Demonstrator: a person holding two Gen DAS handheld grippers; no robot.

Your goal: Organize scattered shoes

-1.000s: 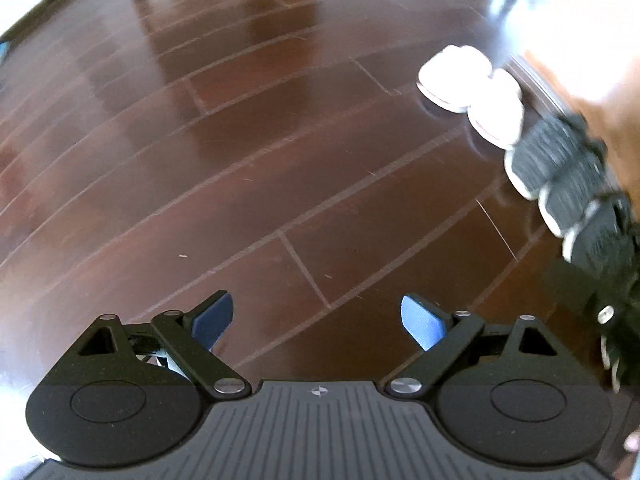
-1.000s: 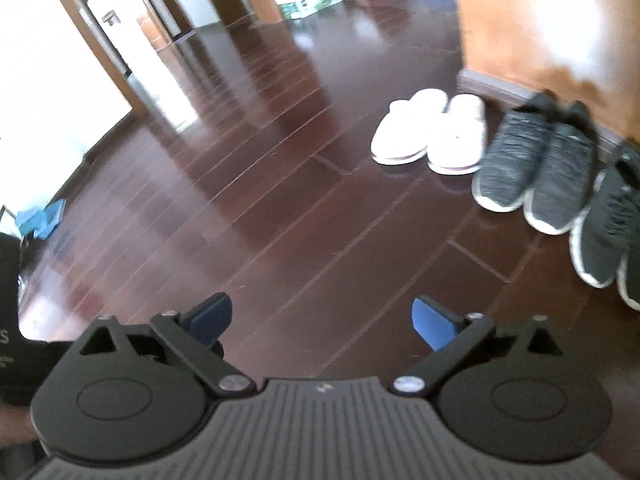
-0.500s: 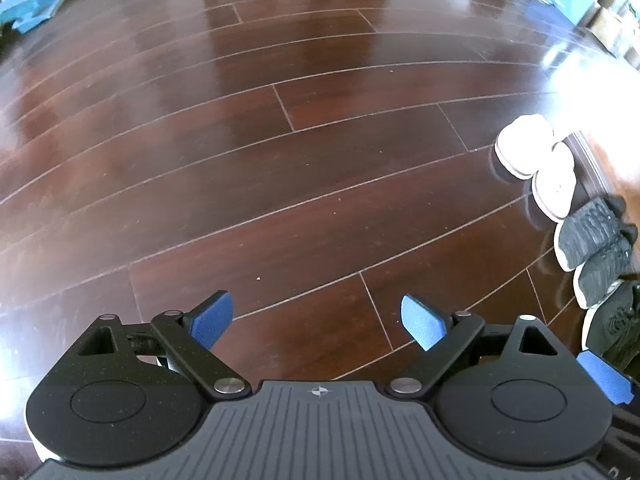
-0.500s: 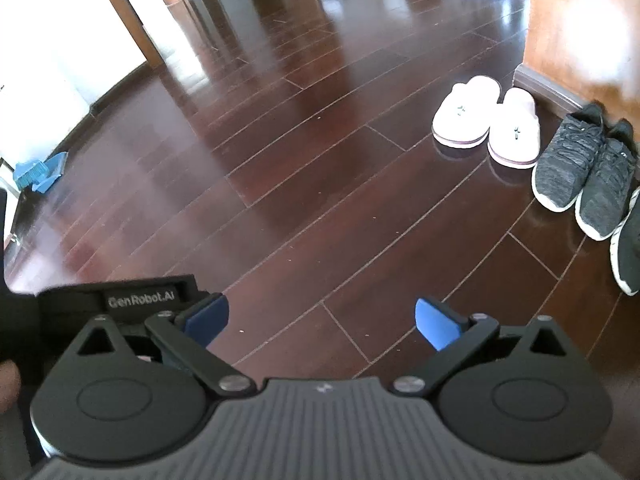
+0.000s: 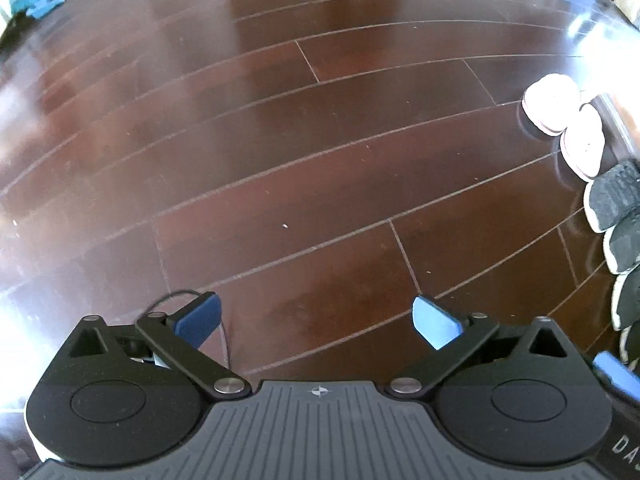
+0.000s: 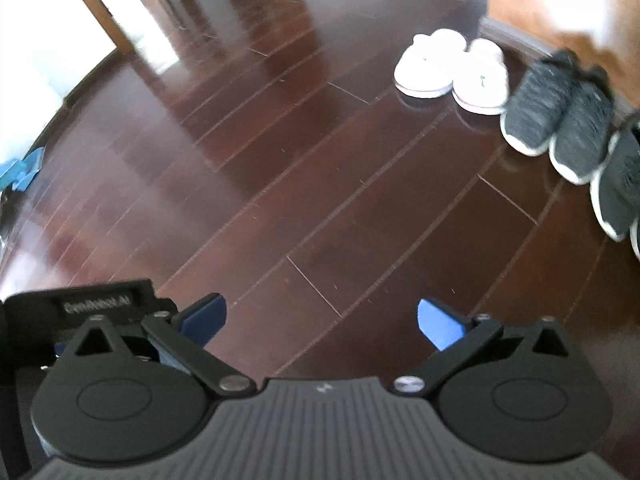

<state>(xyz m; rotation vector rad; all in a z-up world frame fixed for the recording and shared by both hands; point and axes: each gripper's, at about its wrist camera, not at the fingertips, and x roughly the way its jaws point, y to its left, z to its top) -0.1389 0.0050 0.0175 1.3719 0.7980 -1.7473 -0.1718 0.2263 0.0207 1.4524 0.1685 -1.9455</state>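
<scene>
The dark wooden floor (image 6: 304, 184) is filling most of both views, and it is lying bare under both tools. The orange-brown wall (image 6: 560, 4) is standing in the upper right of the right wrist view. Along its base the shoes are sitting in a row: the white slippers (image 6: 452, 70) side by side, then the grey knit sneakers (image 6: 560, 116) just beside them, then a darker sneaker pair (image 6: 618, 184) at the right edge.

In the left wrist view the same row is sitting against the right edge, the white slippers (image 5: 568, 120) uppermost. Compared with half a second ago, these slippers are appearing lower and nearer the edge.

The left gripper (image 5: 316, 320) is spread wide and is holding nothing. The right gripper (image 6: 320, 322) is also spread wide and empty, and its picture is now more blurred than before.
</scene>
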